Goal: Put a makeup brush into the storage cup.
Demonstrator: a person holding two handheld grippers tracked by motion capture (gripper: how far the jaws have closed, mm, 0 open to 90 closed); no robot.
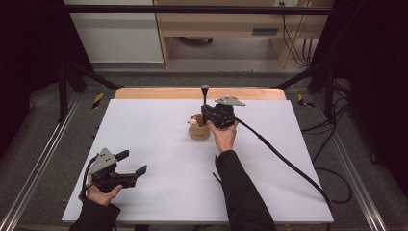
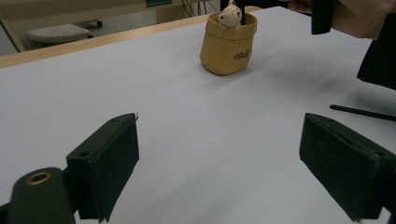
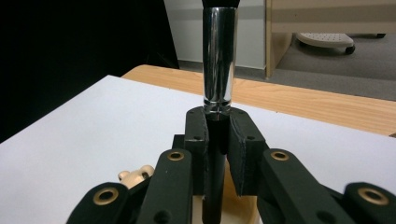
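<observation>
Gripping a makeup brush by its black handle, the right gripper is holding it upright directly over a small tan pouch near the middle of the white desk. In the right gripper view its fingers are pressing on both sides of the handle just below the shiny metal collar, with the handle's lower end reaching down into the pouch's mouth. The left gripper is resting low at the near left of the desk, well apart from the pouch, its fingers standing wide with nothing between them.

The brush is either going into or coming out of the pouch (the frames alone are not settling which), so the sensible thing is keeping the motion straight along the handle, avoiding any sideways drag that could tip the soft, unsupported pouch. A little cream-coloured figure is sitting at the pouch's rim beside the handle, and the brush should be passing it without nudging.

The brush's long axis is running vertically, bristle end pointing up, handle end down into the pouch.
</observation>
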